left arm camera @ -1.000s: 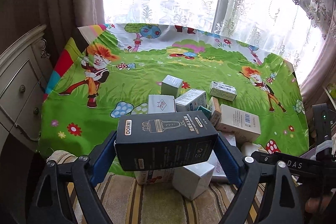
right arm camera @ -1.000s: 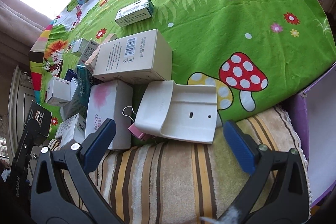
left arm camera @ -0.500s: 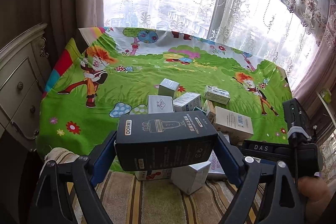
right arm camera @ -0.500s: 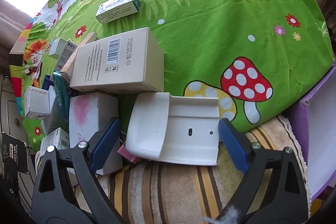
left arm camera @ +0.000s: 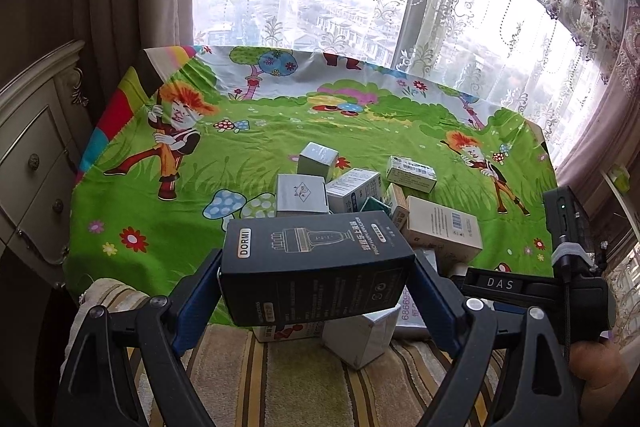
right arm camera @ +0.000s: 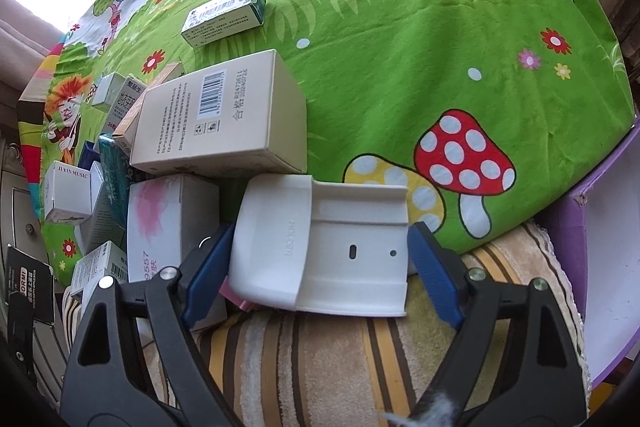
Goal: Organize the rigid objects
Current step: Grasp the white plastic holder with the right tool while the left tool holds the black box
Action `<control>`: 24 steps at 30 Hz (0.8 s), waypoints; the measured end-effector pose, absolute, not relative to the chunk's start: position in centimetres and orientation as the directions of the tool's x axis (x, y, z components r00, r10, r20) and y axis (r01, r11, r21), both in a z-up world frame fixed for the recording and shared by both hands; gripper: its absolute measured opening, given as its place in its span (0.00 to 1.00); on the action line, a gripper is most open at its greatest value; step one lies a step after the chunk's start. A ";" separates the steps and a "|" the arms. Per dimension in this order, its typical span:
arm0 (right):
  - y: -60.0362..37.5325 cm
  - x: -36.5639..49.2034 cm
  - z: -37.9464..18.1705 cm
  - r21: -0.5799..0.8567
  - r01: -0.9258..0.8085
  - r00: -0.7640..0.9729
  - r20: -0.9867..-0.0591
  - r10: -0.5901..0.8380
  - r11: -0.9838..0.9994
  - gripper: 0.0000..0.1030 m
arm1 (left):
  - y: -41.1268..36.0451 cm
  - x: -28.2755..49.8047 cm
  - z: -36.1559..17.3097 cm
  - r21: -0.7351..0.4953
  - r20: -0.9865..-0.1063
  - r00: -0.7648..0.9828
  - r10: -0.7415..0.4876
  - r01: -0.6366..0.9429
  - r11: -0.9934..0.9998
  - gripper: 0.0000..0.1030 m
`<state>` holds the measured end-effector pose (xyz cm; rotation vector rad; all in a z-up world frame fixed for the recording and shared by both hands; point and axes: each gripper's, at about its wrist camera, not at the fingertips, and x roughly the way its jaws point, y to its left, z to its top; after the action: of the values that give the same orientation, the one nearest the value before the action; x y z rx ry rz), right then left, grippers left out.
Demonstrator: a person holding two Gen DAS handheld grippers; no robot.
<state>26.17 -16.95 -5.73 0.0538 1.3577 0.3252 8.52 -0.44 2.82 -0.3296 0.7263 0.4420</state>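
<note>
While the black box (left arm camera: 316,263) is kept clamped end-to-end in the left gripper (left arm camera: 318,291) above the pile, the stiff, slick white holder (right arm camera: 324,247), beside the beige box (right arm camera: 224,115), is straddled by the right gripper (right arm camera: 320,263), not clearly pinched yet.

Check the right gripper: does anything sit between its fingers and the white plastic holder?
Nothing visible does. The right gripper brackets the white plastic holder, a blue pad at each end. A pink clip pokes out beside the left pad, under the holder's edge, not clearly between them. Contact cannot be confirmed.
</note>
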 end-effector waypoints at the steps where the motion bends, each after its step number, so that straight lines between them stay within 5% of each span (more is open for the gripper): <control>1: -17.2 26.0 -5.5 0.232 -0.198 0.179 -0.947 0.268 0.952 0.84 | -0.5 8.5 2.8 -0.136 -0.698 0.663 0.271 -0.494 0.859 0.86; 4: -17.4 25.2 -4.6 0.239 -0.231 0.207 -0.935 0.288 0.943 0.55 | -0.5 8.5 2.8 -0.136 -0.697 0.665 0.269 -0.491 0.861 0.86; 9: -18.5 25.2 -5.1 0.286 -0.202 0.175 -0.931 0.321 0.937 0.50 | -0.6 8.7 2.7 -0.134 -0.702 0.662 0.263 -0.486 0.864 0.86; 20: -18.8 24.0 -4.2 0.329 -0.263 0.198 -0.902 0.385 0.907 0.15 | -0.8 8.7 2.6 -0.136 -0.704 0.661 0.259 -0.484 0.865 0.86; 24: -19.2 24.0 -3.8 0.332 -0.264 0.213 -0.896 0.391 0.906 0.13 | -0.9 8.7 2.5 -0.137 -0.707 0.659 0.255 -0.482 0.865 0.86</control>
<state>23.96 -19.17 -3.82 0.1162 1.2783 0.4556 8.74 -0.85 2.47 -0.3281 0.7417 0.4256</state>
